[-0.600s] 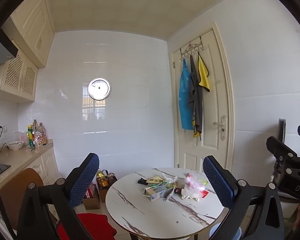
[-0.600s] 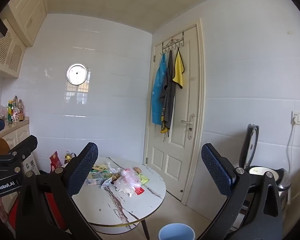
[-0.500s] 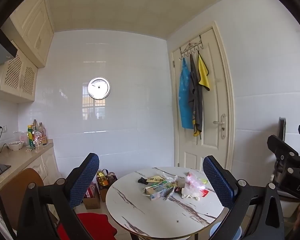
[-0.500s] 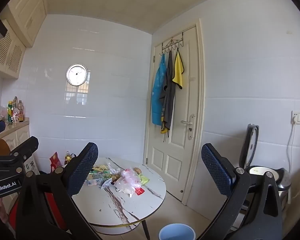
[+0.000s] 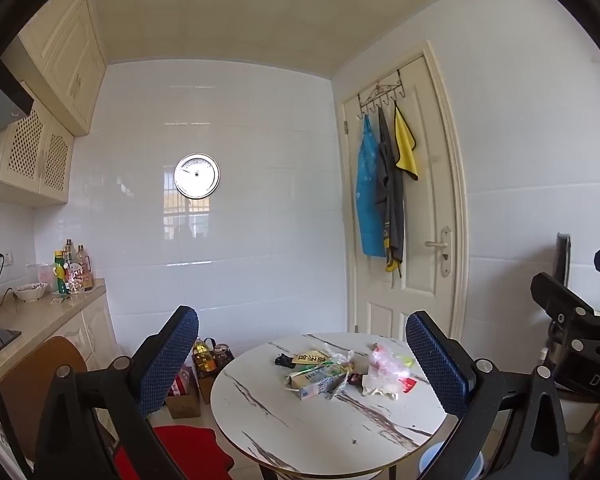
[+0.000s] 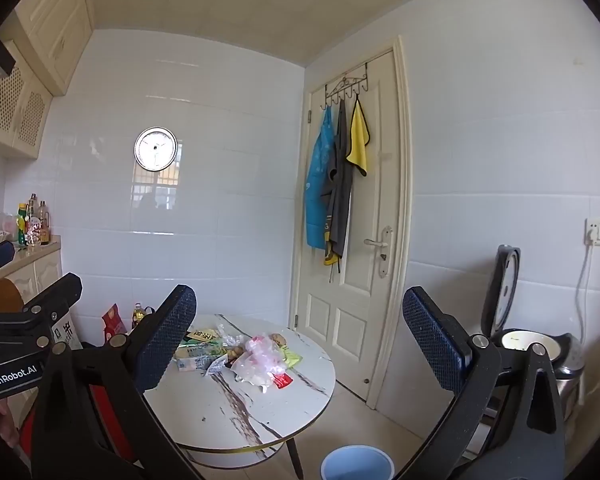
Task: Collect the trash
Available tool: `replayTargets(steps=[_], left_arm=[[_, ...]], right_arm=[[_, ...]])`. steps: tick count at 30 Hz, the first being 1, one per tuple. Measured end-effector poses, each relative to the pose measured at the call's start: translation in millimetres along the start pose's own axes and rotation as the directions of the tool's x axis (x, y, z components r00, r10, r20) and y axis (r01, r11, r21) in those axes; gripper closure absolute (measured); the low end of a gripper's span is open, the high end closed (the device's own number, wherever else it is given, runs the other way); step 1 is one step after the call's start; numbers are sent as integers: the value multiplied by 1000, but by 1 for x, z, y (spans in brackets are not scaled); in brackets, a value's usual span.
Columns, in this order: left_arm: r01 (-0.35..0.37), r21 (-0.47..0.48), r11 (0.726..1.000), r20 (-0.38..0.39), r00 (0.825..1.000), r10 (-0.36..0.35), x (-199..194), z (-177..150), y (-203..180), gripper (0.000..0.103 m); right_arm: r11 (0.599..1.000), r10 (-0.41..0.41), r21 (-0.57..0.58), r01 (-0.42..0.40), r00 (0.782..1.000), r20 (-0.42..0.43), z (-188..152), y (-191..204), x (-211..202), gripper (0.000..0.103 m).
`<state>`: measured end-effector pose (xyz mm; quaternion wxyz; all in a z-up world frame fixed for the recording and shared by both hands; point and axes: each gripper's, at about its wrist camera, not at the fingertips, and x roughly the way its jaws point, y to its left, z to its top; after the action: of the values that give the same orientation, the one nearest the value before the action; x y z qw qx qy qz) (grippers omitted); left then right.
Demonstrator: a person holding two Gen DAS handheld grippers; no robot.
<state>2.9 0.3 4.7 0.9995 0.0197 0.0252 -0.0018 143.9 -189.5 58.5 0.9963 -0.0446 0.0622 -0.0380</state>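
A pile of trash (image 5: 340, 372) lies on a round white marble-look table (image 5: 300, 432): wrappers, a small carton, a crumpled clear and pink plastic bag (image 5: 384, 368). It also shows in the right wrist view (image 6: 244, 354) on the table (image 6: 240, 408). A light blue bin (image 6: 356, 464) stands on the floor right of the table. My left gripper (image 5: 300, 356) is open and empty, held well short of the table. My right gripper (image 6: 300, 332) is open and empty, held to the right of the left one.
A white door (image 6: 356, 240) with hanging aprons and a yellow cloth is behind the table. A rice cooker (image 6: 532, 344) with its lid up stands at right. A counter (image 5: 40, 312) with bottles, a brown chair (image 5: 32, 376) and a red mat (image 5: 188, 452) are at left.
Both grippers have drifted very slightly. The trash, table and bin have not moved.
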Motion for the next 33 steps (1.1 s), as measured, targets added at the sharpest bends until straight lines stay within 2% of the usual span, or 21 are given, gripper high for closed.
replayTargets(steps=[33], left_arm=[[3, -9, 1000, -9, 1000, -4, 2, -3, 2, 1]], right_arm=[[1000, 1, 9, -1, 1000, 6, -2, 4, 0, 0]])
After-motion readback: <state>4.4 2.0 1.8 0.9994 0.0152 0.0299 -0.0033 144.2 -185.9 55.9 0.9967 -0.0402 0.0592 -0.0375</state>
